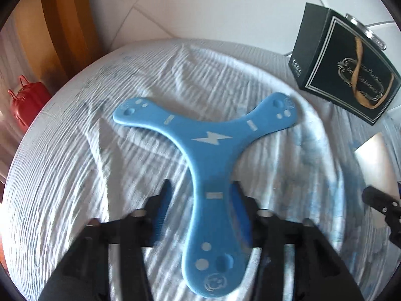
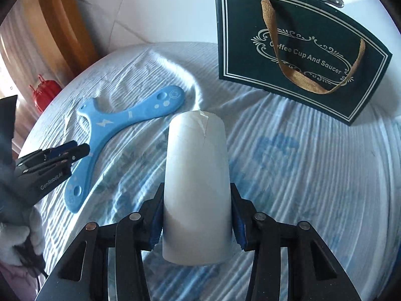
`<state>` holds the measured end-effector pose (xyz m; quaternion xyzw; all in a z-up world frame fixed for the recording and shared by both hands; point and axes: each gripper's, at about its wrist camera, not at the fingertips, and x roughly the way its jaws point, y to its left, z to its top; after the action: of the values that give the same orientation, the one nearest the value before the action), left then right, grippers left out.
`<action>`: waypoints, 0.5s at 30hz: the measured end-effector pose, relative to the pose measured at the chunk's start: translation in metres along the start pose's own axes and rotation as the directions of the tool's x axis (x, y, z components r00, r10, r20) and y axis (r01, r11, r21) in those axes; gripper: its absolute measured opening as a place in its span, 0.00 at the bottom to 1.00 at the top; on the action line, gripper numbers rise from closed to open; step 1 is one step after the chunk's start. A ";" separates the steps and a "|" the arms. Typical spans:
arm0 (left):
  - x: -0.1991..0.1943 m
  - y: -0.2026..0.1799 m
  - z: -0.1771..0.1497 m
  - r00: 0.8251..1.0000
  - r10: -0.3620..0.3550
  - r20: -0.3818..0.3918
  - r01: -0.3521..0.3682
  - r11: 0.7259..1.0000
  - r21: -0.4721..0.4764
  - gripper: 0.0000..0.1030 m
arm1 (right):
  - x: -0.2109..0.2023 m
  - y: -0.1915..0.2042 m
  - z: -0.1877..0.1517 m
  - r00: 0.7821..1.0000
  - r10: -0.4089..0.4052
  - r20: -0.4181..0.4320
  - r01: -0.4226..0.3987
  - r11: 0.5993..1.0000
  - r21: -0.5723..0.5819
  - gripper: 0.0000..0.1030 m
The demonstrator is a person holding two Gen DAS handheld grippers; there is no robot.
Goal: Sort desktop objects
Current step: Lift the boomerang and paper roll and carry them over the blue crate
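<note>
Take the gift bag [image 2: 300,50] as your landmark: it stands at the table's [image 2: 313,175] far right. The boomerang [image 2: 105,135] lies flat well to its left. The paper roll [image 2: 196,188] sits nearer you, between them.

Bright daylight, striped shadows across the cloth [image 1: 100,175] — fisheye-bent edges, slight motion blur.

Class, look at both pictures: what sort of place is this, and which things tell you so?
Probably a room in a home: a round table under a wrinkled white cloth, pale floor tiles, a toy boomerang and a gift bag.
</note>
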<state>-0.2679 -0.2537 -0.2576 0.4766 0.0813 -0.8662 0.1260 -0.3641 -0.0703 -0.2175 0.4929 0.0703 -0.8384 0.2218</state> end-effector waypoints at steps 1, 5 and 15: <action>0.007 -0.002 0.000 1.000 -0.004 -0.015 0.004 1.000 0.007 0.73 | 0.005 0.000 0.000 1.000 0.005 0.000 -0.005 1.000 0.003 0.44; 0.023 -0.001 -0.007 1.000 0.026 -0.015 -0.025 1.000 0.018 0.91 | 0.021 0.005 -0.001 1.000 0.011 -0.012 -0.011 1.000 -0.007 0.44; 0.013 0.001 -0.009 0.998 -0.042 0.038 0.043 0.999 -0.021 0.31 | 0.032 0.028 -0.007 1.000 0.005 -0.013 -0.006 0.998 -0.065 0.44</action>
<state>-0.2667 -0.2545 -0.2736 0.4571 0.0986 -0.8765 0.1142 -0.3595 -0.1027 -0.2452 0.4908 0.0977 -0.8319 0.2398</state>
